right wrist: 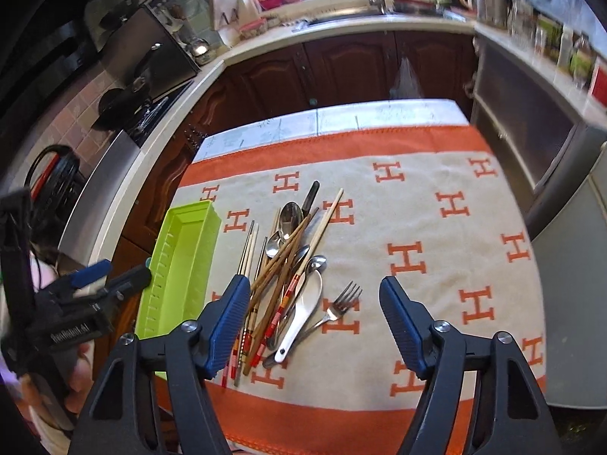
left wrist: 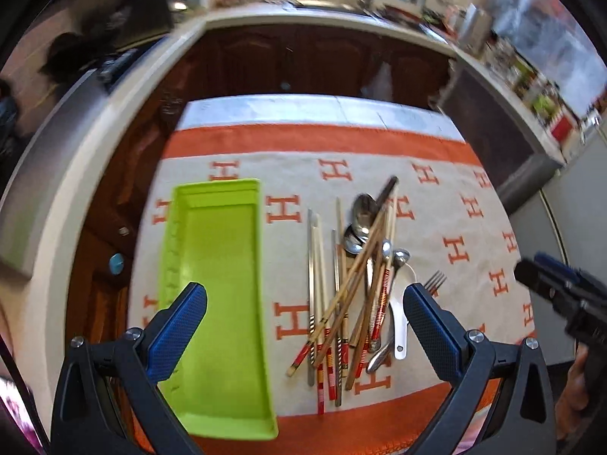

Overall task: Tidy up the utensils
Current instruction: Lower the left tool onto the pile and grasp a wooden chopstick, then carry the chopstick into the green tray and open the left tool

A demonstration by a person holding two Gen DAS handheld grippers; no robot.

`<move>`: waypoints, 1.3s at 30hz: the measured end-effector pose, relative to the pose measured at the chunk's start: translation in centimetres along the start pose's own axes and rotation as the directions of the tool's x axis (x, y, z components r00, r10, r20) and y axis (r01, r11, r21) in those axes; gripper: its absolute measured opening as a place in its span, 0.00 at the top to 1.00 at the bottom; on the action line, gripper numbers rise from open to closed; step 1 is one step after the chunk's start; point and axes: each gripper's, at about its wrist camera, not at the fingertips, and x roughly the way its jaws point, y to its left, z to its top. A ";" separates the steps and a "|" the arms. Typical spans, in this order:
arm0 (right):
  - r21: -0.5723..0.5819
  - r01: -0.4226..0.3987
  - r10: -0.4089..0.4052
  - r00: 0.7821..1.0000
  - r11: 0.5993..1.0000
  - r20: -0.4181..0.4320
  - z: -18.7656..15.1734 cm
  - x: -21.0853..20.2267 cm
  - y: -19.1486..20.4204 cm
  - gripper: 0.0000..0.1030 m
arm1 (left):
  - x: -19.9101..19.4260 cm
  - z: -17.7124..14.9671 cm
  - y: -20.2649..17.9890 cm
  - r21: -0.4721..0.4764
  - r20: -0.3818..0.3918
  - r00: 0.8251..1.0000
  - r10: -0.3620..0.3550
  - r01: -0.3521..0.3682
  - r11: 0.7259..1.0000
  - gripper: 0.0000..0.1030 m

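A heap of utensils [left wrist: 356,284] lies on the orange-and-cream cloth: chopsticks [right wrist: 280,273], metal spoons [right wrist: 290,214], a white ceramic spoon [right wrist: 303,307] and a fork [right wrist: 339,303]. An empty lime-green tray [left wrist: 224,295] lies left of the heap; it also shows in the right wrist view [right wrist: 178,265]. My left gripper [left wrist: 303,303] is open and empty, above the tray's right edge and the heap. My right gripper [right wrist: 315,303] is open and empty above the heap's near end; it also shows at the right edge of the left wrist view [left wrist: 561,288].
The cloth [right wrist: 436,227] covers a small table with a bare white strip [right wrist: 341,117] at the far end. Dark wood cabinets [right wrist: 341,68] and a kitchen counter with a sink [right wrist: 360,11] stand behind. A grey appliance [right wrist: 569,227] is at the right.
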 end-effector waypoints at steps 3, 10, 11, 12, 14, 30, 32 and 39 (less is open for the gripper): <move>0.017 -0.007 0.008 0.999 1.000 -0.037 1.4 2.1 -0.7 0.33 | 2.8 0.7 -1.2 0.059 -0.055 0.998 -0.022 0.025 0.998 0.07; 0.059 -0.045 0.054 0.986 0.997 -0.158 1.3 8.4 -1.8 0.45 | 10.2 1.5 -2.4 0.096 -0.222 0.969 -0.108 0.132 0.987 0.51; 0.060 -0.044 0.053 0.984 0.997 -0.169 1.1 9.3 -2.0 0.45 | 11.1 1.5 -2.5 0.099 -0.245 0.962 -0.121 0.149 0.984 0.60; 0.065 -0.045 0.056 0.981 0.997 -0.185 0.9 10.2 -2.2 0.45 | 11.8 1.4 -2.5 0.102 -0.262 0.956 -0.132 0.164 0.981 0.69; 0.067 -0.045 0.058 0.977 0.997 -0.206 0.5 11.6 -2.4 0.45 | 13.1 1.3 -2.5 0.112 -0.300 0.943 -0.146 0.187 0.976 0.77; 0.080 -0.049 0.072 0.947 0.996 -0.312 -0.4 16.2 -2.4 0.45 | 16.8 0.5 -3.3 0.191 -0.381 0.917 -0.116 0.200 0.961 0.91; 0.082 -0.046 0.069 0.947 0.996 -0.314 -0.5 16.3 -2.4 0.45 | 16.7 0.5 -3.5 0.197 -0.368 0.924 -0.102 0.185 0.963 0.92; 0.095 -0.035 0.063 0.946 0.995 -0.317 -0.8 16.1 -2.8 0.45 | 14.8 0.5 -2.9 0.150 -0.343 0.931 -0.129 0.189 0.970 0.96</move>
